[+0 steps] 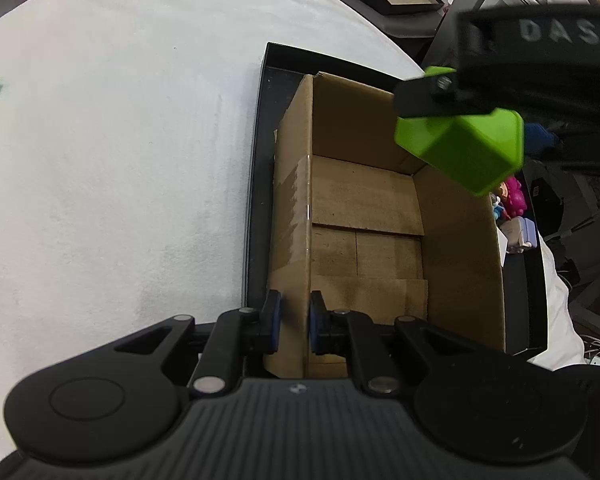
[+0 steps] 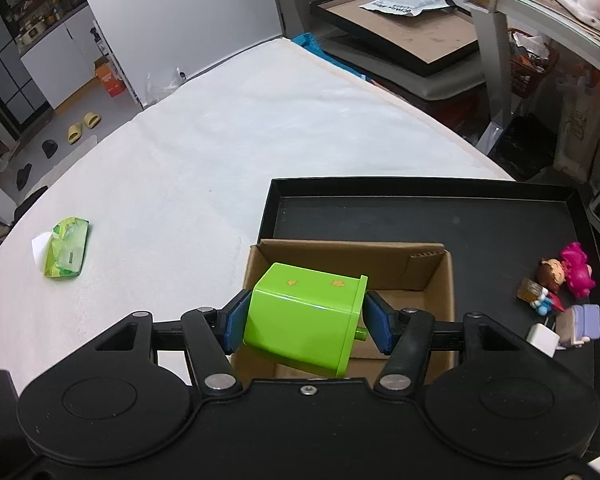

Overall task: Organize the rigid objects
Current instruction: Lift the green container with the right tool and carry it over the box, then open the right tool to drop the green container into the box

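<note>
As seen along the right gripper (image 2: 304, 320), blue pads (image 2: 236, 322) spread to the width of a bright green square plastic container (image 2: 304, 316) and pressed against its two opposite sides. Container held tilted, rim flange toward the right pad, two small yellow stars on the upper face. Held clear above the open brown cardboard box (image 2: 436, 276), which sits directly beyond and beneath the fingertips. Same green container (image 1: 460, 148) noted in the left view, raised over the far right corner of the box, with a black finger (image 1: 428, 98) of the right gripper across its top.

Left gripper (image 1: 294, 326) closed down to a narrow gap, blue pads (image 1: 275, 322) on either side of the near left wall of the cardboard box (image 1: 296, 184): one pad outside, one inside. Wall pinched between them; actual contact on the inner pad not fully discernible.

Box standing inside a shallow black rectangular tray (image 2: 460, 204), itself on a white padded surface (image 2: 220, 140). To the right of the right fingers, on the tray floor: a cluster of small plastic figurines (image 2: 560, 276), pink and brown among them, and a small lilac and white block toy (image 2: 568, 330). Well to the left of the right fingers, on the white surface: a green wet-wipe packet (image 2: 66, 252), flap lifted.
</note>
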The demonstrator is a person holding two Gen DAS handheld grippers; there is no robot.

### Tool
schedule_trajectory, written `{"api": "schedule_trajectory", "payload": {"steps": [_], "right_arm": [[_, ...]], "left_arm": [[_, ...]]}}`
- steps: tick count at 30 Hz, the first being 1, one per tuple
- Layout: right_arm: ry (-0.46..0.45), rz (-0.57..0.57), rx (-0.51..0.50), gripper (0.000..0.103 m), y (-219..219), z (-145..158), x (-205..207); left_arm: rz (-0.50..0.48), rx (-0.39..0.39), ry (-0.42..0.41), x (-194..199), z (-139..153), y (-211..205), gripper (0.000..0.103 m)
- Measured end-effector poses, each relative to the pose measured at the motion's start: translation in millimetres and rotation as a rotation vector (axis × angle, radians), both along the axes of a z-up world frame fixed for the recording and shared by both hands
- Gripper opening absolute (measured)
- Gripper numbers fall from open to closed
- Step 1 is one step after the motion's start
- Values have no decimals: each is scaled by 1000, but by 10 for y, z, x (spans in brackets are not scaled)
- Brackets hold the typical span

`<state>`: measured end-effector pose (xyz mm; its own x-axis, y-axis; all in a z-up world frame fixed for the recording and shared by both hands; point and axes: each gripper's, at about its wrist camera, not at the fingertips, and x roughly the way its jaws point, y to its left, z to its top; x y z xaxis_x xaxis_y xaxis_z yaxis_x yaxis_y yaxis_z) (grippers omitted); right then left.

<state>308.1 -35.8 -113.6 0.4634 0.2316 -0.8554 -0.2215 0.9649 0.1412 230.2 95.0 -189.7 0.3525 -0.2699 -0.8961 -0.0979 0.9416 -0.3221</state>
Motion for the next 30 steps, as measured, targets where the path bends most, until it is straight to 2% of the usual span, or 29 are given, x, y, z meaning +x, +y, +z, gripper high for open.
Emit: {"api": "schedule_trajectory", "payload": {"steps": [10, 11, 12, 14, 21, 30], "right_arm": [[17, 23, 7, 59, 95, -98, 92], [18, 26, 4, 62, 99, -109, 94], [16, 25, 0, 70, 93, -112, 96], [-4, 11, 6, 78, 47, -95, 83], [8, -21, 28, 79, -220, -60, 11], [8, -96, 53, 78, -706, -36, -151]], "left_arm": [[2, -7, 8, 8, -22, 32, 12], [2, -7, 9, 11, -25, 31, 12], [2, -7, 10, 17, -27, 27, 12], [5, -6, 15, 23, -38, 27, 12], [9, -16, 27, 51, -65, 27, 14], [6, 19, 23, 53, -43, -19, 14]]}}
